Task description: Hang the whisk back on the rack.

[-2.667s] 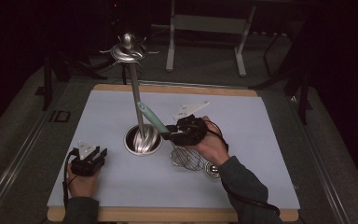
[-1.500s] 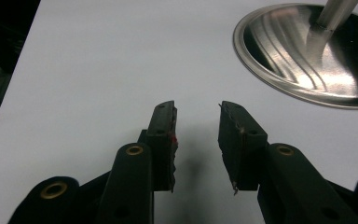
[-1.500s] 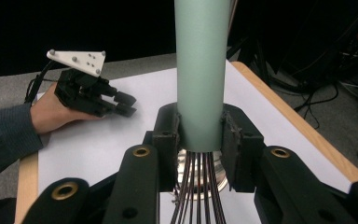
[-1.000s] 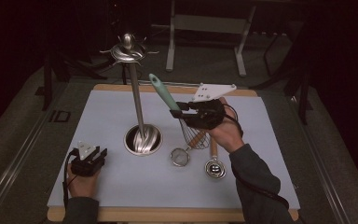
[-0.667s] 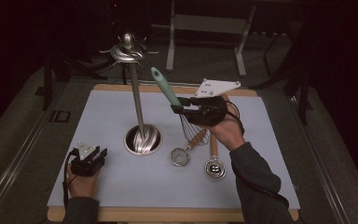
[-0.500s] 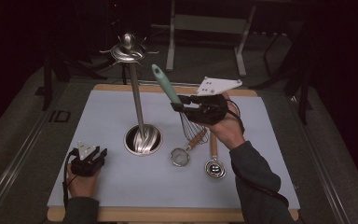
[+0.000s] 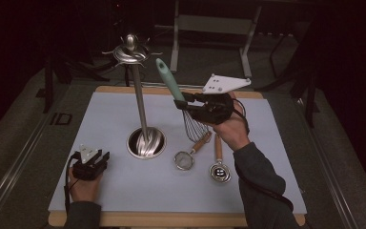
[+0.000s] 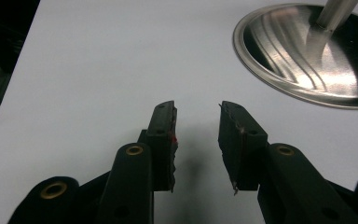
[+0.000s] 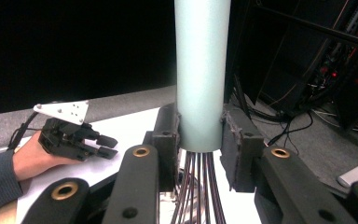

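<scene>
Stand (image 7: 138,102) rose from round steel base (image 7: 146,142) on counter (image 7: 109,121); base dish held only pole, nothing else in it. Whisk (image 7: 178,98) was lifted above counter, right of stand, clamped at handle's lower end by right hand-held gripper (image 7: 187,106). Its long axis was tilted: teal handle up and toward stand top, wires down toward counter. Left hand-held gripper (image 8: 196,140) lay released on counter near base, nothing between jaws. Strainer (image 7: 189,155) and spoon (image 7: 218,167) lay flat below whisk.

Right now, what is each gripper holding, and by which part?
The right gripper clamps the whisk at the lower end of its green handle, just above the wires. The left gripper rests on the table, jaws open, empty.
</scene>
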